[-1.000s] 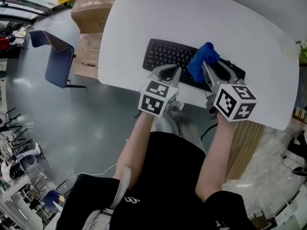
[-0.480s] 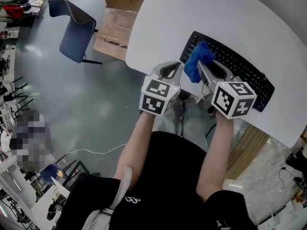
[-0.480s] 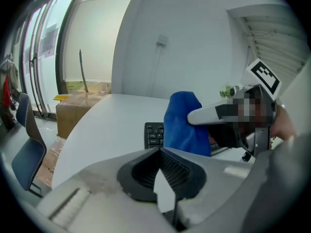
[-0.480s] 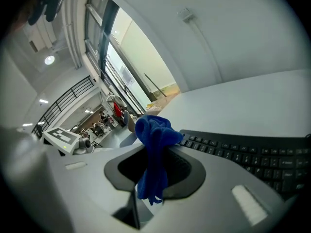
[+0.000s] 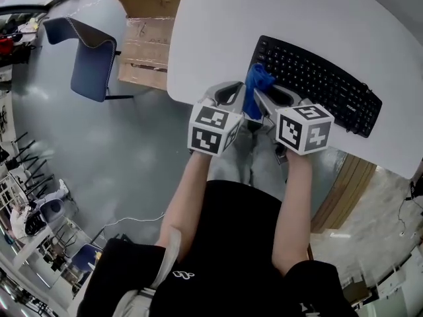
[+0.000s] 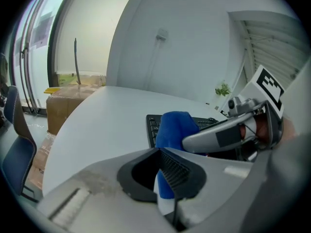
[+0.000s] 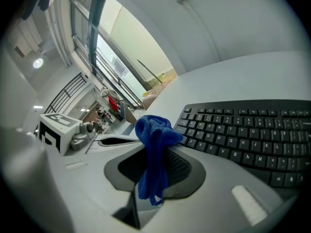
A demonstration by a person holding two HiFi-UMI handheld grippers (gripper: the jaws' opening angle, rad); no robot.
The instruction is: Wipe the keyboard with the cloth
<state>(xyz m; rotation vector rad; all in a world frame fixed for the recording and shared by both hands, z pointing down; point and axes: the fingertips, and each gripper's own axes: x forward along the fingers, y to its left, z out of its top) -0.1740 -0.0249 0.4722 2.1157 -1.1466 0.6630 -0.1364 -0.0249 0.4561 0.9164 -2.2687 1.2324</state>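
Note:
A black keyboard [image 5: 317, 81] lies slantwise on the white table [image 5: 218, 32]. My right gripper [image 5: 259, 96] is shut on a bunched blue cloth [image 5: 255, 84], which sits at the keyboard's left front corner, close to the table's near edge. In the right gripper view the cloth [image 7: 153, 140] hangs pinched between the pads, with the keyboard [image 7: 243, 130] just to the right of it. My left gripper [image 5: 241, 91] is beside the right one, to its left, shut with nothing in it. In the left gripper view the cloth [image 6: 175, 127] shows just beyond its tips [image 6: 160, 152].
Cardboard boxes [image 5: 149, 38] stand on the floor left of the table, with a blue chair [image 5: 89, 55] further left. The table's near edge runs just under both grippers. The person's legs are below it.
The right gripper has carried the cloth leftward along the keyboard, from near its middle to its left front corner. The left gripper stayed alongside, shut.

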